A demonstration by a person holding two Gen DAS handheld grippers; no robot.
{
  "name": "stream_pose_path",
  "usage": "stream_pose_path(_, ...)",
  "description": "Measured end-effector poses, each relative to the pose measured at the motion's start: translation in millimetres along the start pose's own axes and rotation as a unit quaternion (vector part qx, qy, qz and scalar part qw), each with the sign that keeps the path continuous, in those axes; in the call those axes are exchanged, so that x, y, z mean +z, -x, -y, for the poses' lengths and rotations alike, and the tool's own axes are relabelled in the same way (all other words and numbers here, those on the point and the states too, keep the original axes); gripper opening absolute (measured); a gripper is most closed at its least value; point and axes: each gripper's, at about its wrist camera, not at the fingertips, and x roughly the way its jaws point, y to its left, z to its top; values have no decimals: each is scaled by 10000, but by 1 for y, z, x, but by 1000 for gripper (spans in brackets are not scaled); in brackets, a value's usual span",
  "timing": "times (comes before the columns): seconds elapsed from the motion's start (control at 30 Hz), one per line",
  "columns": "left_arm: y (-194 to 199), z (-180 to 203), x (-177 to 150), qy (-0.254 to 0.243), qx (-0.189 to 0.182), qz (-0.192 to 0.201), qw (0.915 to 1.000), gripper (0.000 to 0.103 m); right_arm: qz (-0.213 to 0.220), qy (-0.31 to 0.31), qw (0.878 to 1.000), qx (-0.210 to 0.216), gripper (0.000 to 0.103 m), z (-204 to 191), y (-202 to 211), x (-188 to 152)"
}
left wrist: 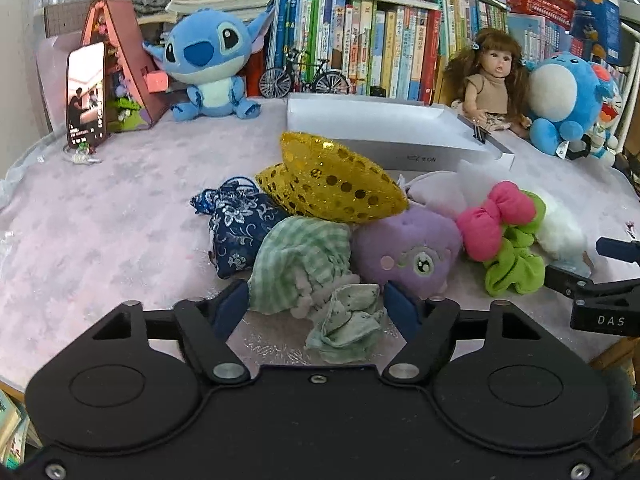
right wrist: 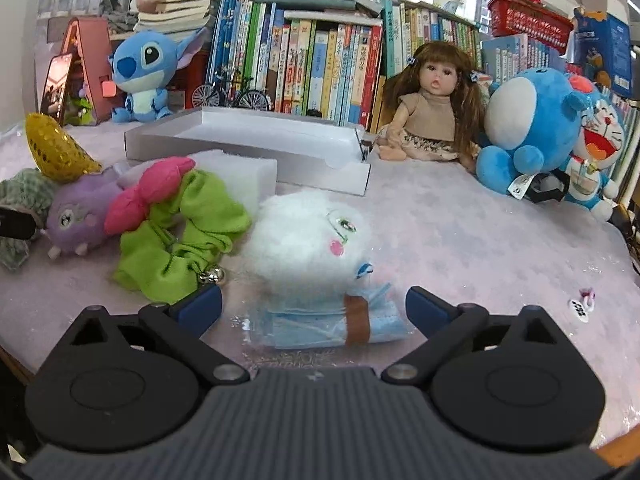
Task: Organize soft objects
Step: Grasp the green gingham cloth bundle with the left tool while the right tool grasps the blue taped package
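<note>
Pink fuzzy tablecloth covers the table, wall of upright books along the back edge. White shallow box lies open in front of the books, nothing seen inside it. Blue Stitch plush sits left of the box. Round blue plush sits at right, long-haired doll just beside it, Doraemon plush at far right. Phone leans on a pink toy house at far left.

Soft pile sits mid-table, near side of the box. Gold sequin pouch lies on top, resting on the purple plush and green gingham cloth. Navy floral pouch is at the pile's left, touching the gingham. Pink bow lies on the lime green scrunchie, right of the purple plush. White fluffy plush lies right of the scrunchie, folded blue face masks touching its near edge.

Left gripper: jaws partly apart, bracketing the gingham cloth and a small crumpled green cloth; left pad touches or nearly touches the gingham, can't tell if it presses, right pad is clear.

Right gripper: jaws wide apart, face masks between them, pads not touching them.
</note>
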Motion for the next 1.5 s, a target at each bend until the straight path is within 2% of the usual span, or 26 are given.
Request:
stream_pose_path(0.07,-4,-2,0,52,-64,-82,9999,55,-62,-69,9999,102,96,3,-2,-1)
stream_pose_path(0.13,-4,-4,-1,136,-182,-118,9997,47,-73,-181,9997,178,86,5,-1,-1)
stream_pose_path(0.23,1,-4,-3,122,-227,-109,9996,42,-54,-236,9994,252,72,6,7,-2)
stream_pose_path(0.33,5,-3,-3,60,-256,-115,9996,39,-47,-167,9995,259,64,3,15,-1)
stream_pose_path(0.4,8,-4,-4,81,-291,-123,9995,37,-36,-107,9997,225,63,2,20,-1)
stream_pose_path(0.47,10,-6,-4,118,-312,-137,9993,37,-43,-92,9997,224,64,2,22,-2)
stream_pose_path(0.5,11,-7,-4,131,-325,-143,9993,37,-30,-62,9997,219,74,3,21,-3)
stream_pose_path(0.57,12,-7,-5,106,-326,-145,9993,37,-58,-41,9997,239,81,6,18,-2)
stream_pose_path(0.63,14,-8,-6,80,-329,-157,9993,37,-183,41,9988,454,99,11,12,-1)
stream_pose_path(0.7,16,-9,-5,90,-342,-150,9993,37,-217,172,9983,508,103,14,6,-1)
stream_pose_path(0.9,23,-12,0,136,-355,-58,9993,37,-154,183,9985,485,103,27,-2,-3)
stream_pose_path(1.0,27,-11,3,110,-395,-24,9992,36,-61,157,9994,318,103,32,1,-4)
stream_pose_path(1.2,34,-13,11,143,-420,125,9989,34,-175,-121,9996,182,103,47,-6,-5)
stream_pose_path(1.27,35,-14,13,185,-386,169,9989,32,-226,-192,9992,276,99,48,-7,-6)
stream_pose_path(1.3,36,-15,14,193,-369,178,9990,31,-217,-261,9986,399,90,47,-7,-6)
stream_pose_path(1.33,37,-15,15,183,-363,184,9990,31,-218,-330,9980,486,86,47,-6,-6)
stream_pose_path(1.5,43,-18,20,207,-401,270,9986,31,-125,-424,9982,407,82,39,1,-3)
